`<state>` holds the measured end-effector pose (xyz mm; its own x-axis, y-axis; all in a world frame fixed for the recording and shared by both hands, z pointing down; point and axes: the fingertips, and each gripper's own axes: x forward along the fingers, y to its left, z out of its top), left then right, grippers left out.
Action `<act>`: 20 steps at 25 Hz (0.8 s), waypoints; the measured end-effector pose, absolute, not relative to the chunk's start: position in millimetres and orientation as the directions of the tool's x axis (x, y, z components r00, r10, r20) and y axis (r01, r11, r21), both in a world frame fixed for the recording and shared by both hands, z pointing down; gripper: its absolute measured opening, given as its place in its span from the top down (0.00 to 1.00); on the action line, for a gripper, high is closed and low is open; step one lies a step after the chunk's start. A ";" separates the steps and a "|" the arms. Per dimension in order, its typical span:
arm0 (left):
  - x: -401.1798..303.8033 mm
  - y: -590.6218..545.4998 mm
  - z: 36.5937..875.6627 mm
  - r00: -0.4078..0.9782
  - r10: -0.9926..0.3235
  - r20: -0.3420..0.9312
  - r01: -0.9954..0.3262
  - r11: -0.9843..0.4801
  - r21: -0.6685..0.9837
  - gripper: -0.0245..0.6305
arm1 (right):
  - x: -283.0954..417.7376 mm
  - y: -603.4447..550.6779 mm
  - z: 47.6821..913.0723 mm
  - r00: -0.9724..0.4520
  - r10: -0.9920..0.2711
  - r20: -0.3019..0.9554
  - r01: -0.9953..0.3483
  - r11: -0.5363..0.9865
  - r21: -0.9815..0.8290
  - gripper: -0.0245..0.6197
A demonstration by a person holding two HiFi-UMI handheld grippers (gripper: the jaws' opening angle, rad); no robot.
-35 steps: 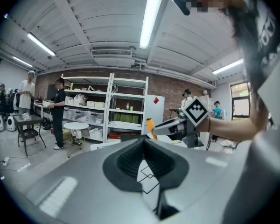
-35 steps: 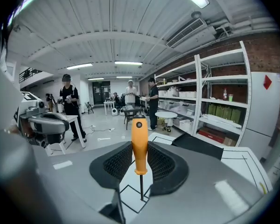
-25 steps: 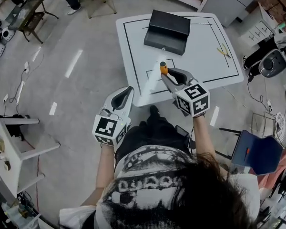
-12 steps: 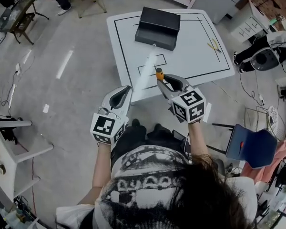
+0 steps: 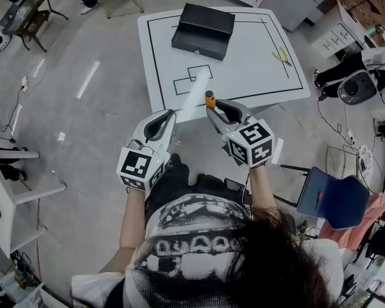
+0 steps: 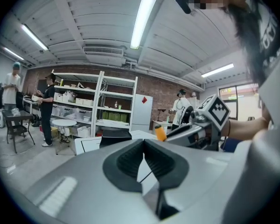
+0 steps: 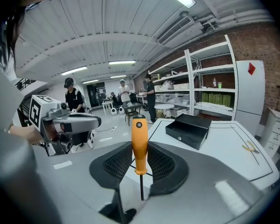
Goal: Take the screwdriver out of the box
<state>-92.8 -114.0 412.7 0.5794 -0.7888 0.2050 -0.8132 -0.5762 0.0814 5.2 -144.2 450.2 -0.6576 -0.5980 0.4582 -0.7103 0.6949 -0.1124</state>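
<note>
Screwdriver (image 7: 139,139) clamped upright in right tool (image 7: 139,153), left tool (image 6: 143,143) with jaws together

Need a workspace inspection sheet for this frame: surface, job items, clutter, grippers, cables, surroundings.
Surface: white table with black marked lines.
Job's things: black box on the table's far side; orange-handled screwdriver out of it, held short of the table.
Clutter: pliers near the table's right edge.
Grippers: right gripper shut on the screwdriver's handle; left gripper shut, nothing in it.
Cables: loose cables on the floor, left and right of the table.
Surroundings: blue chair at right; shelving and people beyond.
</note>
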 end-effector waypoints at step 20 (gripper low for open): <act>-12.9 17.7 419.8 0.447 -0.864 0.232 -0.893 -0.445 0.067 0.96 | 83.5 -17.1 462.8 -0.747 -0.514 0.421 -0.623 0.763 -0.173 0.80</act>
